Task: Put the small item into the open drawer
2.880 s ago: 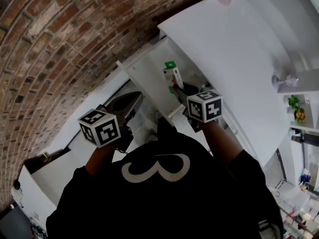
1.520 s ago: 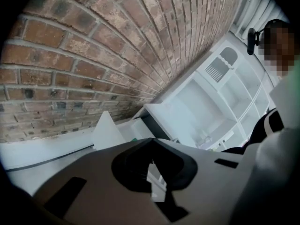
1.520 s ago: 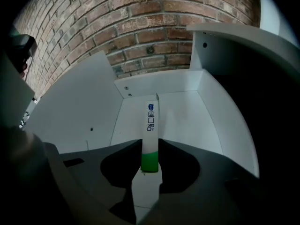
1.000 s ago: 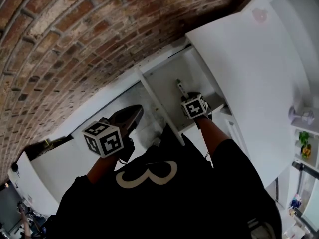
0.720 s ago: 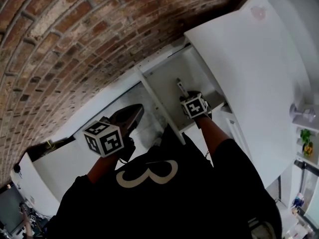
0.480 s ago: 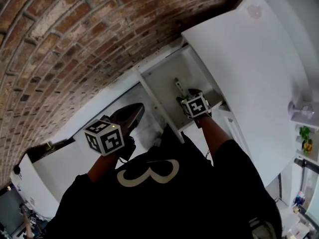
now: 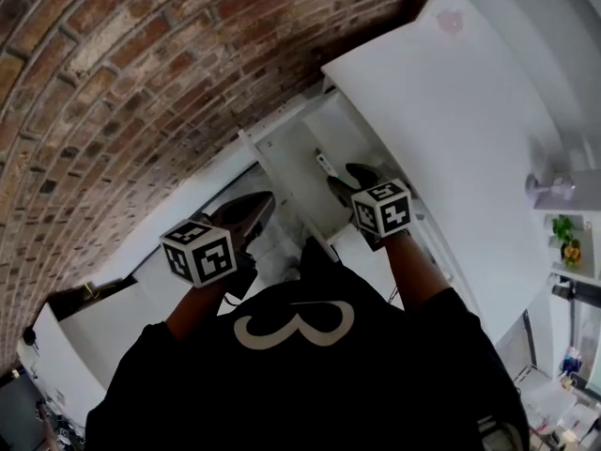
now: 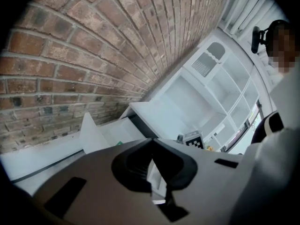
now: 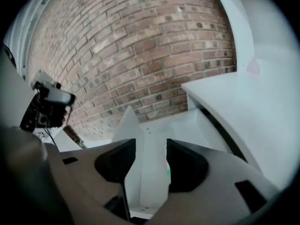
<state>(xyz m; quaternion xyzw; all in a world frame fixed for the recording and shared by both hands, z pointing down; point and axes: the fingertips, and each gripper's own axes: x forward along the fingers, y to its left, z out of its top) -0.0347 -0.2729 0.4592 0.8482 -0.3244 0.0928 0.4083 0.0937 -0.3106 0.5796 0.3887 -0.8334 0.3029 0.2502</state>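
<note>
Small box (image 7: 322, 163), probably a light, stiff, smooth carton, lies in the open drawer (image 7: 286, 148); best held across its narrow faces. Right tongs (image 9: 151, 142) spread, empty; left tongs (image 8: 151, 143) closed, empty

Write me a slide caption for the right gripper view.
Right gripper, jaws just opened and empty, hovers above the open white drawer holding a green-ended small box, before a red brick wall.
</note>
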